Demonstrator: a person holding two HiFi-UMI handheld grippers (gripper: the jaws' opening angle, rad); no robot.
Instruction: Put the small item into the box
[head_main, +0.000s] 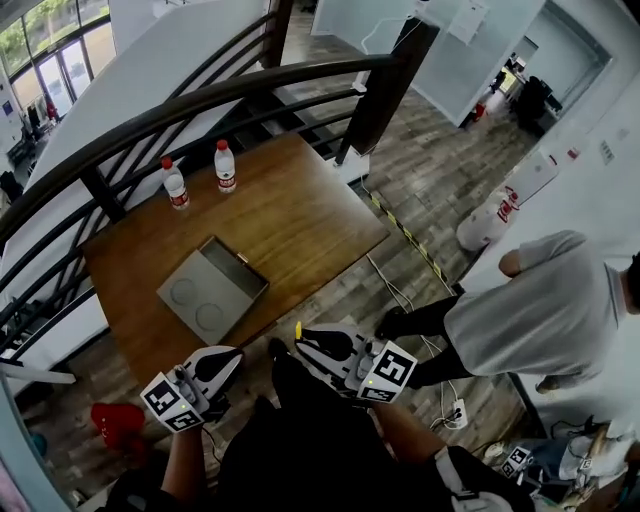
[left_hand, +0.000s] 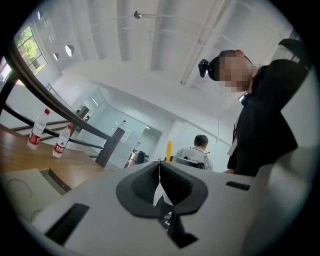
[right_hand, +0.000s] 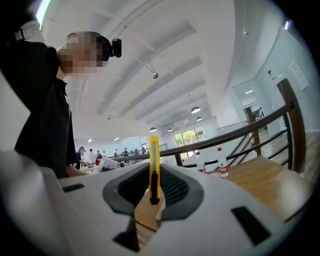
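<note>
Wooden table (head_main: 300, 215) with grey box (head_main: 215, 287) beside dark railing (head_main: 230, 90), plank floor (head_main: 430, 170)

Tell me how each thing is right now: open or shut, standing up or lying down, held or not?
Right gripper: shut on the yellow knife.
Yellow knife: sticking up out of the right gripper, not in the box.
Left gripper: shut, holding nothing.
Box: open on top, lying flat on the table, nothing seen inside.
Two bottles: standing upright on the table, red caps on.
</note>
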